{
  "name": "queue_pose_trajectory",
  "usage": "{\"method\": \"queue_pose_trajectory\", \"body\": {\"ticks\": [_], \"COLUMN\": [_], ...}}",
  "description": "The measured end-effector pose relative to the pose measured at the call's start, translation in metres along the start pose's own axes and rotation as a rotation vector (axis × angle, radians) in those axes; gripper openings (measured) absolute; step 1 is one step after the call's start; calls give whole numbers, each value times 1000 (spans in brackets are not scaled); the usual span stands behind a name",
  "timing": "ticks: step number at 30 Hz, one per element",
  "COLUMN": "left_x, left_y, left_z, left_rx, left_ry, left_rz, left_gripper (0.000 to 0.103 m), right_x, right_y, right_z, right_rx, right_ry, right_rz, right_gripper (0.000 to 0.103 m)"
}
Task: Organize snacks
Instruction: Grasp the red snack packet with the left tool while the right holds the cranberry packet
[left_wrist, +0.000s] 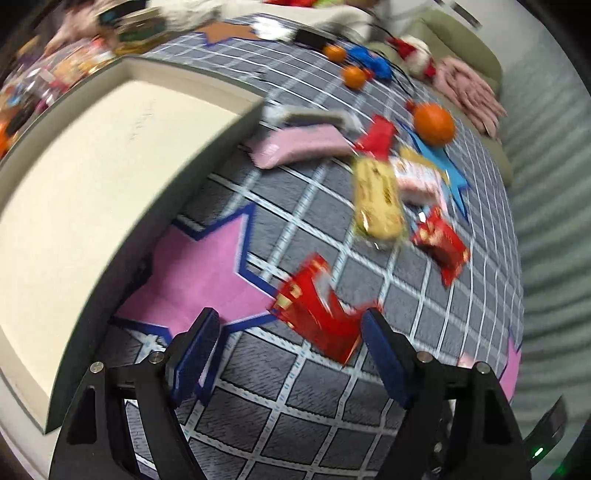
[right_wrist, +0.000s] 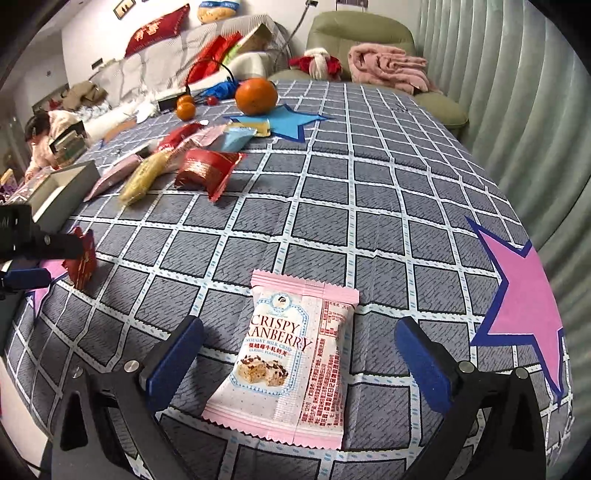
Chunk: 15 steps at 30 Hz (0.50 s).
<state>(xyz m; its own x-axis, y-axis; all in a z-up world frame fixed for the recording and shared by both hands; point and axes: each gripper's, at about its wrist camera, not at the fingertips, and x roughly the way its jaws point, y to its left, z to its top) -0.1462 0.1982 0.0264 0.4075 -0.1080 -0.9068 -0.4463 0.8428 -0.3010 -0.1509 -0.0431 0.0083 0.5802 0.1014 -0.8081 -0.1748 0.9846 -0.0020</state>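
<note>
Motion blur smears the red packet (left_wrist: 317, 314); the white box (left_wrist: 92, 206) runs off frame.

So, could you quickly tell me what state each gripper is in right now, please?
Left gripper: open, holding nothing; a red snack packet lies just ahead between its fingers.
Right gripper: open, fingers either side of the pink cranberry packet, not gripping it.

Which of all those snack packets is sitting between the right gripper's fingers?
The pink Crispy Cranberry nougat packet, lying flat between the open right gripper; the others lie farther off.
</note>
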Motion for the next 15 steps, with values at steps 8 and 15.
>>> {"method": "queue_pose_trajectory", "body": {"ticks": [8, 15], "left_x": [17, 21], "left_y": [-22, -38], "left_z": [8, -21], "left_rx": [54, 325], "left_ry": [32, -56], "left_rz": [105, 194], "left_gripper": [82, 83], "right_x": [-1, -1], "right_y": [0, 1], "right_z": [1, 1], "right_rx": [-4, -6], "right_ry": [-8, -8], "right_rz": [1, 2], "right_gripper": [103, 103]}}
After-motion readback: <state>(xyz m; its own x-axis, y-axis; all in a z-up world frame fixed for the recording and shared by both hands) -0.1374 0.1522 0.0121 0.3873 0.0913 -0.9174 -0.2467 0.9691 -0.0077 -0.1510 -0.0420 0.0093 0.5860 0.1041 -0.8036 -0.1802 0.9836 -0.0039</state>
